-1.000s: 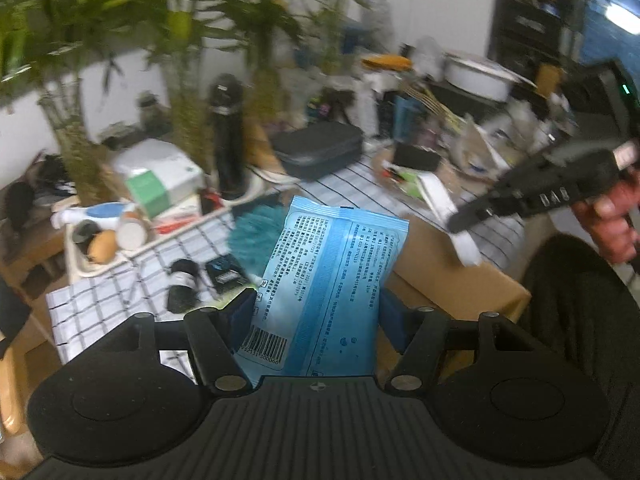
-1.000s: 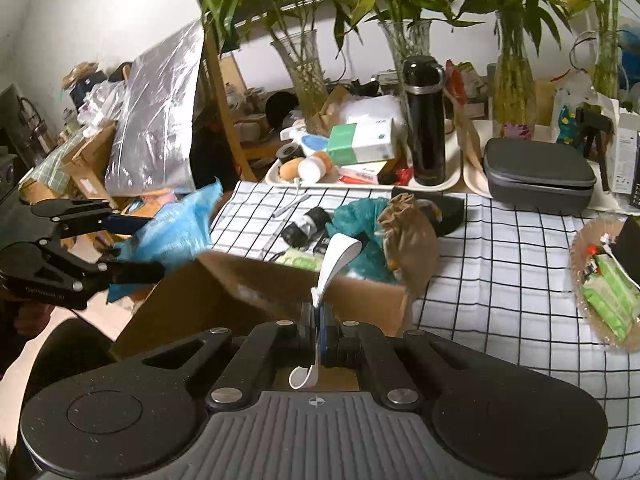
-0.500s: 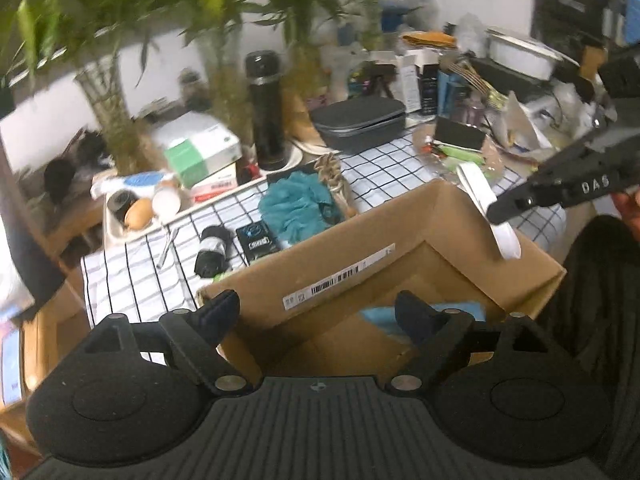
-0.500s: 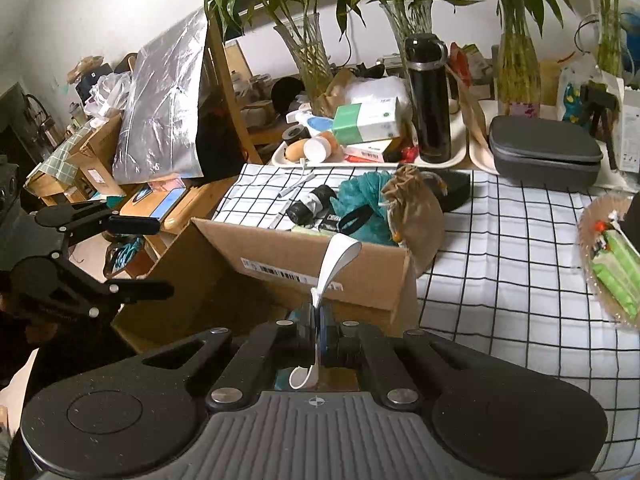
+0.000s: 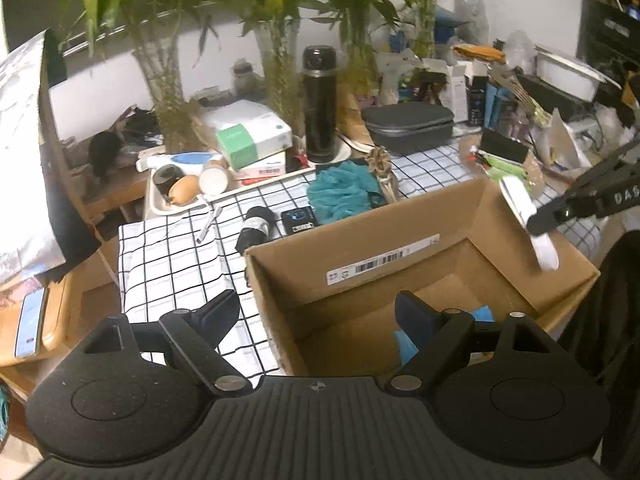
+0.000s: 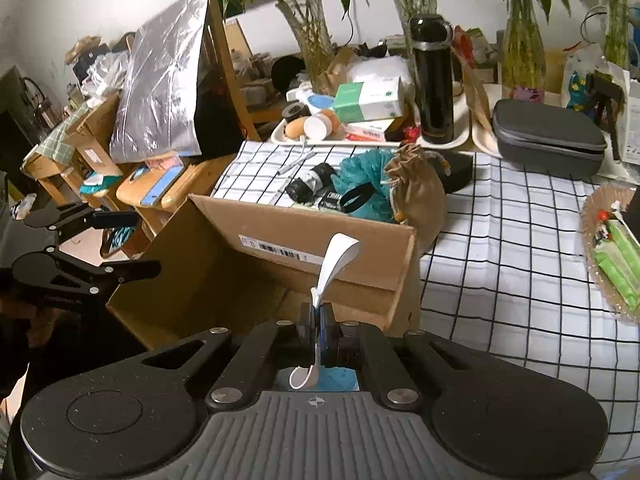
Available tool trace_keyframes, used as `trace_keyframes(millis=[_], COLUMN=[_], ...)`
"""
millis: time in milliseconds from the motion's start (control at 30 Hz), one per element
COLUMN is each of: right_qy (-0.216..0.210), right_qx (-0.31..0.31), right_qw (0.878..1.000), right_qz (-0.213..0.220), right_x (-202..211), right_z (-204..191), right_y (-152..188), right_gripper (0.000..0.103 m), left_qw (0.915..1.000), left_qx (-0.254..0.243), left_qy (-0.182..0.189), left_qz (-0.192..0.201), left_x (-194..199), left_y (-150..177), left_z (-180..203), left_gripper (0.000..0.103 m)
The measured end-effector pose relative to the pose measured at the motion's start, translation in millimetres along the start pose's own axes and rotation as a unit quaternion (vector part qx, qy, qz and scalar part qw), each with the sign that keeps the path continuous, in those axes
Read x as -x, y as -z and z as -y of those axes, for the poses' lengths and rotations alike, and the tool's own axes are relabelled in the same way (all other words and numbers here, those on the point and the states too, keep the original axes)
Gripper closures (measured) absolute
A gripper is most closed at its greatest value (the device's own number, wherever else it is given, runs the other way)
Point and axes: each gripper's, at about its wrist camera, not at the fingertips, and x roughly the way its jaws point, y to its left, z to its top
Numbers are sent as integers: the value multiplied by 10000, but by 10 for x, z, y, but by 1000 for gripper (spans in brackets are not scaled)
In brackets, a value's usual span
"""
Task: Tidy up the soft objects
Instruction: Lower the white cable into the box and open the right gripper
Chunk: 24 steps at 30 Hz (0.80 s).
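An open cardboard box stands at the near edge of the checked tablecloth. A blue packet lies on its floor, partly hidden behind my fingers. My left gripper hangs open over the box's near left corner with nothing between its fingers. My right gripper is shut on a white strip that curls up above the box; the packet shows below it. In the left wrist view the right gripper holds the strip over the box's right wall. The left gripper is left of the box.
Behind the box lie a teal bath puff, a tan drawstring pouch, a black roll and a small dark packet. A tray with bottles, a black flask, a grey case and vases stand further back.
The blue packet has left my left gripper and now lies in the box. The left jaws have spread wide and the hand has shifted left and lower. The right gripper keeps its hold.
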Motion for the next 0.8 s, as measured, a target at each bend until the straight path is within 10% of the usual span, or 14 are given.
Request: trace_keyframes(millis=[433, 567, 800], right_qy=[243, 212, 333], right_qx=[13, 45, 405], right_qw=[9972, 9982, 9983], right_qz=[-713, -557, -253], right_x=[-375, -355, -222], right_z=[-178, -218, -351], right_y=[-99, -96, -126], right_gripper=[94, 9, 0], left_qw=[9985, 9979, 9973], left_qx=[522, 639, 699], left_qy=[-137, -106, -194], left_qz=[-32, -20, 80], left_x=[14, 46, 134], left_y=[92, 108, 71], left_z=[-195, -233, -256], left_gripper=[17, 17, 17])
